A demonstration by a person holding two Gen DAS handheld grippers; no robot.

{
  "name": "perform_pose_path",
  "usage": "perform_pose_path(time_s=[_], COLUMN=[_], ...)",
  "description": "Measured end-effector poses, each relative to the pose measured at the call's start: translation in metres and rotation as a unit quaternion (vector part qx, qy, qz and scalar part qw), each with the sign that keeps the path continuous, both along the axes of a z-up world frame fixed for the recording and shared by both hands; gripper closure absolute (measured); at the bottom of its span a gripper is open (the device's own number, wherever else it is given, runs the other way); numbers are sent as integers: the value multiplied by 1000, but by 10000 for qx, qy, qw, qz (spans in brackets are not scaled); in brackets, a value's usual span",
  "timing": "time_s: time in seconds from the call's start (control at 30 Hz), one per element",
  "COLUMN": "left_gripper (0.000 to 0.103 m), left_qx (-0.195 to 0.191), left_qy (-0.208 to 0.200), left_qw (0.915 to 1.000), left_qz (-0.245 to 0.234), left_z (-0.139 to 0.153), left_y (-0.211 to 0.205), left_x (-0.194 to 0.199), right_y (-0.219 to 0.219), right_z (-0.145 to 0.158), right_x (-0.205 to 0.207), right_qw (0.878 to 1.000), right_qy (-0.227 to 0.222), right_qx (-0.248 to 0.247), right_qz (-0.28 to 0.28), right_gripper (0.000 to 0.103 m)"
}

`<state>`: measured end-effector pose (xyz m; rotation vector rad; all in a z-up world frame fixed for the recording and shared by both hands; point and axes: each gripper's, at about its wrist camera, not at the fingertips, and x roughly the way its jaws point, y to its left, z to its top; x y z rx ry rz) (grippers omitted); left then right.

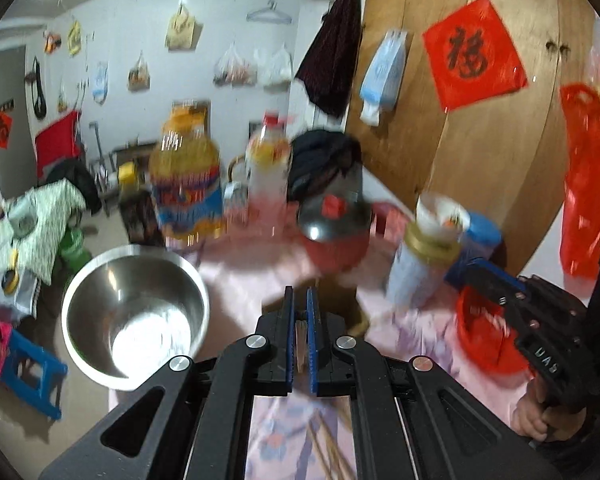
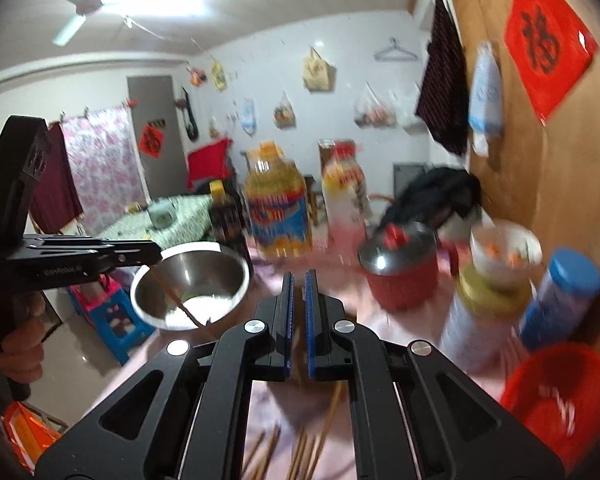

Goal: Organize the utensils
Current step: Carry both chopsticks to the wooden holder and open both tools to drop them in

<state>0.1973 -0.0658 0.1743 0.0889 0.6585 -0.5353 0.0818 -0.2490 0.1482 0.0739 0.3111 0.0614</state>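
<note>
In the left wrist view my left gripper (image 1: 299, 292) is shut on a wooden chopstick (image 1: 301, 344) that stands between its blue pads. More chopsticks (image 1: 328, 452) lie below on the pink flowered cloth. A steel bowl (image 1: 136, 316) sits to the left and a red basket (image 1: 484, 340) to the right. My right gripper (image 1: 466, 276) hangs over that basket. In the right wrist view my right gripper (image 2: 299, 276) is shut on chopsticks (image 2: 299, 356). My left gripper (image 2: 156, 254) holds a chopstick (image 2: 176, 300) slanting over the steel bowl (image 2: 192, 288). Loose chopsticks (image 2: 300, 452) lie underneath.
Behind stand a big oil bottle (image 2: 278, 212), a second bottle (image 2: 346, 196), a red pot with a lid (image 2: 404, 272), a gold-lidded jar topped by a white bowl (image 2: 488, 296) and a blue-capped jar (image 2: 560, 300). The red basket (image 2: 560, 400) is front right. A blue stool (image 1: 32, 368) stands off the table's left edge.
</note>
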Motion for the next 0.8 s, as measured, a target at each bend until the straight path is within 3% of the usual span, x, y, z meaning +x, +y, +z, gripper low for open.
perform_pose_path(time_s=[0.07,0.13,0.23,0.33,0.43,0.53,0.7,0.73,0.77,0.8], left_gripper=[97,97,97,97,97,97,97,97,97,97], left_qx=[-47,-57,-110,-92,-81,-98,-60,-53,-46,-39], left_qy=[-93,-89,61,173,226,281,269,277,289,309], left_qw=[9999,9999,9999,9998,9996,9993,9992,9991,9991,9990], left_qz=[-32,0,38,79,156,230,299,308,317,320], left_z=[12,14,8,1,-4,-4,-5,-5,-6,-7], left_y=[-10,-18,-20,-19,-14,-12,-13,-13,-14,-14], left_x=[10,20,31,39,46,52,59,60,61,63], right_y=[-1,-3,-11,-29,-39,-45,-47,-48,-48,-47], right_z=[2,-16,-62,-122,-165,-187,-204,-207,-208,-207], right_x=[17,26,25,32,51,70,97,100,101,100], right_qw=[9994,9975,9931,9798,9649,9546,9511,9511,9518,9535], right_qy=[192,536,1050,1861,2431,2698,2843,2846,2833,2788], right_qx=[-6,28,159,643,964,1238,1206,1202,1176,1142], right_qz=[288,464,499,363,222,232,96,72,45,17], right_gripper=[93,91,85,72,69,69,70,74,91,95])
